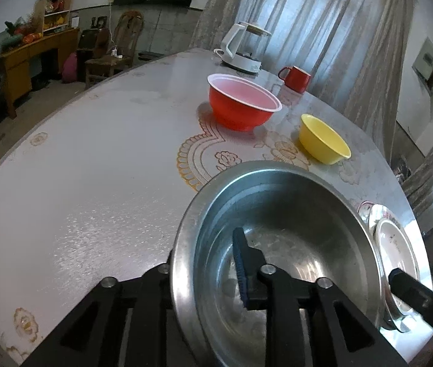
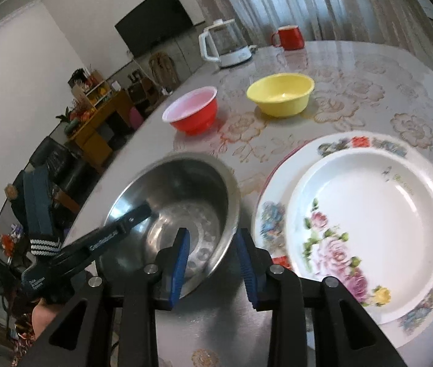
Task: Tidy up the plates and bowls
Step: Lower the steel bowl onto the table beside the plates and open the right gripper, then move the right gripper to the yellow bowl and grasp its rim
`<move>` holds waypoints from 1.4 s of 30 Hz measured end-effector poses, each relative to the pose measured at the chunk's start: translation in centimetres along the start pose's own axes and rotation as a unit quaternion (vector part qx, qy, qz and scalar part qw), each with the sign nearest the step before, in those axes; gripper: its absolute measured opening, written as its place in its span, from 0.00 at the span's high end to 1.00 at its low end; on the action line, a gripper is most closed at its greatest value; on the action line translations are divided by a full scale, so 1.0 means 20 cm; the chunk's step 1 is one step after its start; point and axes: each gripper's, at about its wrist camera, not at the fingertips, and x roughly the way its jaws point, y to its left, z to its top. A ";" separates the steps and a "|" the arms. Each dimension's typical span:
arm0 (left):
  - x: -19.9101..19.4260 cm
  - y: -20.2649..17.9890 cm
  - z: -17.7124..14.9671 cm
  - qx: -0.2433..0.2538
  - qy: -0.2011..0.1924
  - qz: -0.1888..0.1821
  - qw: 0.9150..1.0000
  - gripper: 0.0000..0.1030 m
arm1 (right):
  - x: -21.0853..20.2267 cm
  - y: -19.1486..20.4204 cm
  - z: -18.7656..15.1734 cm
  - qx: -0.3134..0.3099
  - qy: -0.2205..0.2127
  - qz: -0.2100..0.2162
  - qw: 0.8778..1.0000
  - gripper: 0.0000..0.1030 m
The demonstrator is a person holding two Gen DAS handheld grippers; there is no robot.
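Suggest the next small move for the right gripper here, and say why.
Probably draw the right gripper back off the rim of the round stainless-steel bowl toward the small yellow plastic bowl. Its jaws straddle that rim without seeming to press, the steel bowl already rests beside the stacked floral plates, and the yellow bowl and red plastic bowl stand loose, likely to nest inside it.

On the bench (image 2: 369, 70) the steel bowl (image 2: 185, 189) sits near the front edge, with the stacked plates (image 2: 369, 214) just to its right. Behind them stand two smaller bowls (image 2: 280, 94) side by side; farther back, a kettle (image 2: 225, 46) and a mug (image 2: 289, 36).
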 end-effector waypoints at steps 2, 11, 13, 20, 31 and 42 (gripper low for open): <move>-0.01 0.00 -0.01 -0.001 0.008 -0.004 1.000 0.72 | -0.03 -0.02 0.01 0.003 -0.009 -0.001 1.000 0.68; -0.14 -0.02 -0.01 0.008 -0.036 0.015 0.999 0.39 | -0.07 -0.06 0.00 0.016 -0.009 0.005 1.000 0.68; -0.17 -0.02 -0.01 0.007 -0.041 0.016 0.999 0.37 | -0.06 -0.06 -0.01 0.018 -0.007 0.008 1.000 0.68; -0.21 -0.05 -0.03 0.009 -0.035 0.010 0.999 0.27 | -0.06 -0.06 -0.02 0.020 -0.001 0.020 1.000 0.68; -0.23 -0.12 -0.03 0.016 -0.021 0.000 1.000 0.17 | -0.11 -0.10 -0.01 0.027 -0.009 0.015 0.999 0.68; -0.25 -0.17 0.07 0.025 -0.019 -0.004 1.000 0.15 | -0.16 -0.23 0.22 0.004 -0.037 -0.031 0.999 0.68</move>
